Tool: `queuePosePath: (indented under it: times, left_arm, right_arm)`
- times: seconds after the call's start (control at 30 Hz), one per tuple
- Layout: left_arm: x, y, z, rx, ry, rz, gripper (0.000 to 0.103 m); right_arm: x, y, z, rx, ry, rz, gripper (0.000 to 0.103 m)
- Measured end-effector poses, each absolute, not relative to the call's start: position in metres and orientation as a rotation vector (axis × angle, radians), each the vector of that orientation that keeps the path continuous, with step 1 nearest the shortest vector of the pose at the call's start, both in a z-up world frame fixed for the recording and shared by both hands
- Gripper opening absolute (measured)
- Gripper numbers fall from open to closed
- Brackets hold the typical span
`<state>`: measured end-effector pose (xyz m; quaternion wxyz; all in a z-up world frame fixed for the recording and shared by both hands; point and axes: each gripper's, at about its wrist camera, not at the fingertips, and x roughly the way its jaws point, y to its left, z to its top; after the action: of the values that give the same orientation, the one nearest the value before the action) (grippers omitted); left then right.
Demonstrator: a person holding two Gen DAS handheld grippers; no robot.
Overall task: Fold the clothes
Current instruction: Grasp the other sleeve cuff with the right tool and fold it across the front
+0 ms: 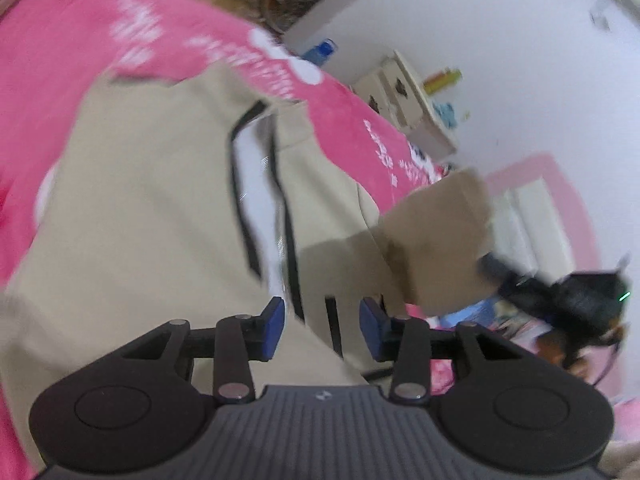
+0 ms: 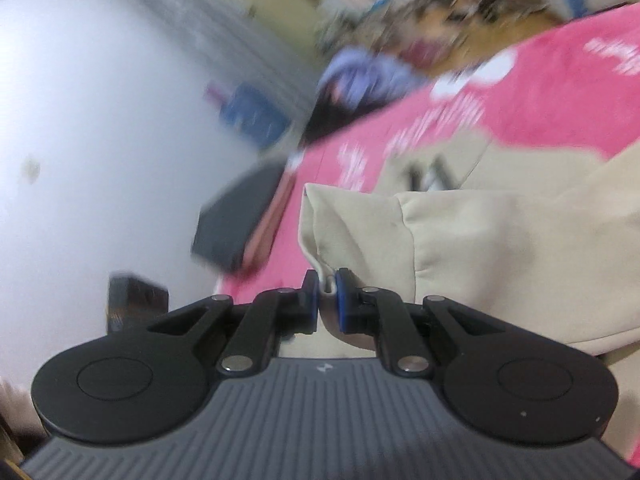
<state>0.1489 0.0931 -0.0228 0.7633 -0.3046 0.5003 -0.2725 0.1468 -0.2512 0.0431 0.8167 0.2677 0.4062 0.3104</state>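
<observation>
A beige garment (image 1: 160,200) with black and white stripes lies spread on a pink printed blanket (image 1: 60,48). My left gripper (image 1: 322,330) hovers over its near part, open, with nothing between the blue pads. In the left wrist view the other gripper (image 1: 560,300) lifts a beige corner of the garment at the right. In the right wrist view my right gripper (image 2: 327,300) is shut on the hem of the beige garment (image 2: 500,248), with a fold of cloth and a white cord pinched between its pads.
A cream drawer unit (image 1: 408,104) stands by the white wall beyond the blanket. A dark flat object (image 2: 240,224) lies at the blanket's (image 2: 540,92) edge. A purple cloth (image 2: 364,76) and blurred clutter sit farther back.
</observation>
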Motion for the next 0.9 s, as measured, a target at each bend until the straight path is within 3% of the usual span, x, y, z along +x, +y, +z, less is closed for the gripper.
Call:
queuePosePath:
  times: [0.23, 0.6, 0.9]
  left_arm:
    - [0.108, 0.153, -0.057, -0.821, 1.144, -0.571, 0.047]
    - [0.068, 0.198, -0.086, -0.844, 1.211, -0.561, 0.050]
    - [0.061, 0.167, -0.093, -0.556, 1.301, -0.569, 0.050]
  right_arm:
    - [0.116, -0.154, 0.008, 0.336, 1.065, 0.823, 0.008]
    - [0.045, -0.074, -0.009, -0.078, 1.153, 1.041, 0.008]
    - [0.015, -0.057, -0.044, -0.321, 1.127, 1.084, 0.008]
